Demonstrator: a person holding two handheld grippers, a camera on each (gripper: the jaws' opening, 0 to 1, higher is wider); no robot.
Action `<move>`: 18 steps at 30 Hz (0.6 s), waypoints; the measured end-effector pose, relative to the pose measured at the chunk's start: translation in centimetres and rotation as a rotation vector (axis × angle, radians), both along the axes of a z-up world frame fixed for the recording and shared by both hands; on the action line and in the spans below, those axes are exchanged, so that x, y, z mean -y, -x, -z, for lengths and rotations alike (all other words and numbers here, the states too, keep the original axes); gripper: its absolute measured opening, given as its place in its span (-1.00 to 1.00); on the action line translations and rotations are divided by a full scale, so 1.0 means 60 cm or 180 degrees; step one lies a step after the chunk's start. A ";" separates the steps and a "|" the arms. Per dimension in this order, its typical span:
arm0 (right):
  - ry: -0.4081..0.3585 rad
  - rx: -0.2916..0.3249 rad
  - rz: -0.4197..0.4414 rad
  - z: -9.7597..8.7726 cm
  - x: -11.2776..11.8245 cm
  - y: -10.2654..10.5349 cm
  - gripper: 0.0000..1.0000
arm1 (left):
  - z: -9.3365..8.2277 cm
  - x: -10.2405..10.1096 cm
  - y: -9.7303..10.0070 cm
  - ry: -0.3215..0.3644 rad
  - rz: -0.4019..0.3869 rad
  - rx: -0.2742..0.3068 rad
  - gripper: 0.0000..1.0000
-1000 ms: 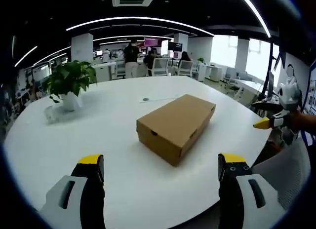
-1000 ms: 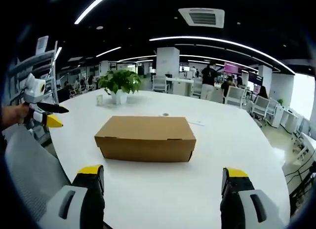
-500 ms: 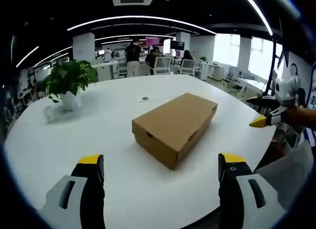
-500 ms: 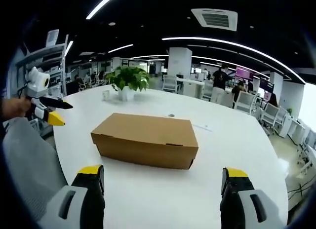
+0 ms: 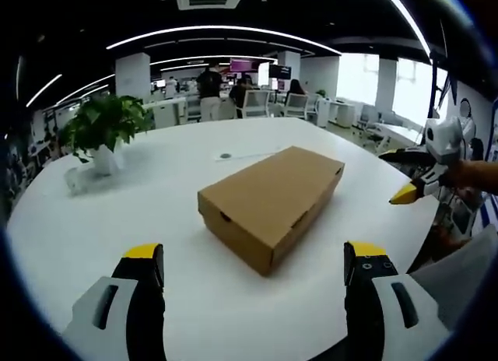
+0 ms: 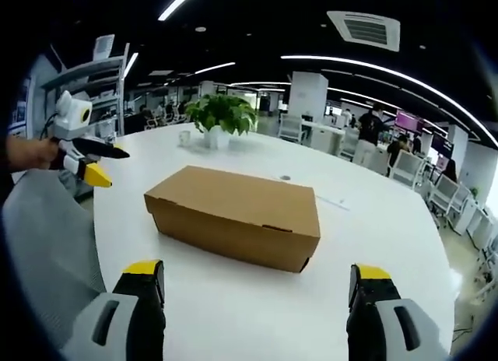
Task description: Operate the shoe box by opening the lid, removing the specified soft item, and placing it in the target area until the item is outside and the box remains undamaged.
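1. Hovering above the white table [image 5: 156, 182], the left gripper [image 5: 253, 271] had its jaws spread wide, gripping nothing.
2. Ahead of it, between the jaw lines, sat the closed shoe box [image 5: 268, 201].
3. The right gripper [image 6: 257, 291] gaped equally empty, the box just ahead.
4. A potted plant [image 6: 224, 116] stood beyond the box.

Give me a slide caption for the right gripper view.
Open right tongs face a closed cardboard shoe box on a white table, left tongs alongside.

no readable text, labels or signs
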State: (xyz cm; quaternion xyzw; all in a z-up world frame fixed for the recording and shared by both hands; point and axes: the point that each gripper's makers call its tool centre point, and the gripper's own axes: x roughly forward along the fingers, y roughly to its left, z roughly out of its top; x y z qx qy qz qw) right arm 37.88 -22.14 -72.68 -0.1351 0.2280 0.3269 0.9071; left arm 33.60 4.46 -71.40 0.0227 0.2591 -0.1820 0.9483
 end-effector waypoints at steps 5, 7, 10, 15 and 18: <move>0.0014 -0.0036 -0.0146 0.007 -0.006 -0.015 0.98 | 0.014 0.010 -0.009 0.0031 0.0008 -0.0060 1.00; 0.0016 -0.0055 -0.0216 0.010 -0.011 -0.020 0.98 | 0.018 0.011 -0.012 0.0031 0.0000 -0.0067 1.00; 0.0006 -0.0093 -0.0273 0.014 -0.015 -0.029 0.98 | 0.023 0.015 -0.018 0.0018 -0.0008 -0.0075 1.00; -0.0003 -0.0108 -0.0410 0.020 -0.025 -0.042 0.97 | 0.032 0.020 -0.027 -0.0001 -0.0057 -0.0060 0.99; 0.0009 -0.0122 -0.0445 0.030 -0.024 -0.060 0.95 | 0.040 0.025 -0.031 0.0020 -0.0078 -0.0083 0.99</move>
